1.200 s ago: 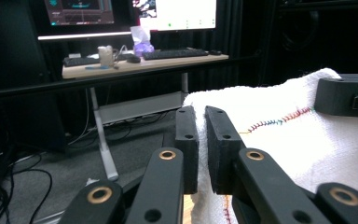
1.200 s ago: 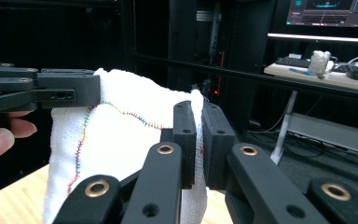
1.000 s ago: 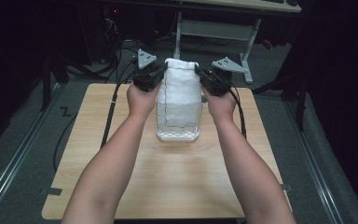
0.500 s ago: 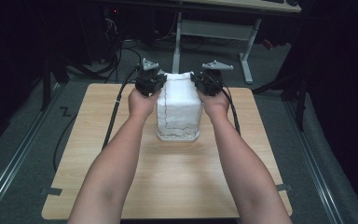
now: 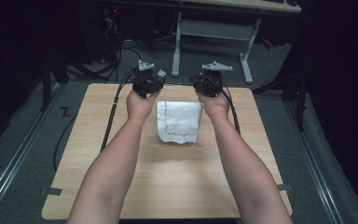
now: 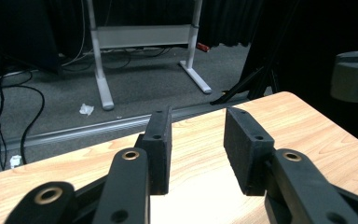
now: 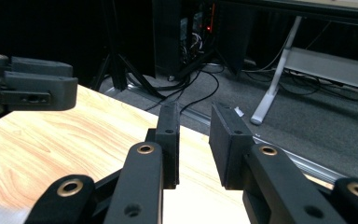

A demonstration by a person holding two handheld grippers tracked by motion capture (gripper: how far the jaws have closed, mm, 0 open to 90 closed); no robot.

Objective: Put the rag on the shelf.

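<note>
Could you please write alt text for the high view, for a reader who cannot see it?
A folded white cloth with a red stitched line lies flat on a light wooden table. A person's forearms reach in, holding the black left tongs and right tongs at its far corners.

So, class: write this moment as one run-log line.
cloth: folded flat on table | left gripper: jaws just opened, nothing between | right gripper: same

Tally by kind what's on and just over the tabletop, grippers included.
Cloths: 1, a white cloth with a red line, lying on the table.
Grippers: 2, left gripper and right gripper, both open.
Total: 3
</note>
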